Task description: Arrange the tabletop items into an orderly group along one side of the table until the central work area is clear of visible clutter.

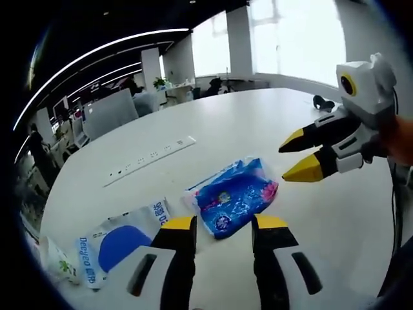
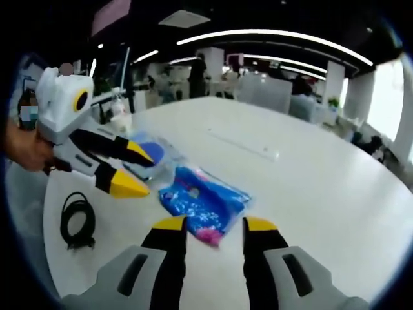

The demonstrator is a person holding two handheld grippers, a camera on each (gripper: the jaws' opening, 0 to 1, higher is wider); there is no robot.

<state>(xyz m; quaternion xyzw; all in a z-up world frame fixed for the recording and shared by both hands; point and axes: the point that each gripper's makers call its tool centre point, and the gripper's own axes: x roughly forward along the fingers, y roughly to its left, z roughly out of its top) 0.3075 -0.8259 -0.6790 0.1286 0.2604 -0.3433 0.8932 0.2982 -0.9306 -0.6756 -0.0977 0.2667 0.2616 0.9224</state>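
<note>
Just ahead of both grippers' parted, empty jaws, blue packet (image 1: 232, 197) flat on white table (image 1: 258, 123), perhaps wipes.

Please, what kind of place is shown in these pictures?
Most likely an open-plan office. The large white table has a built-in power strip, long strip lights cross the dark ceiling, and desks with chairs stand behind, with large bright windows.
</note>
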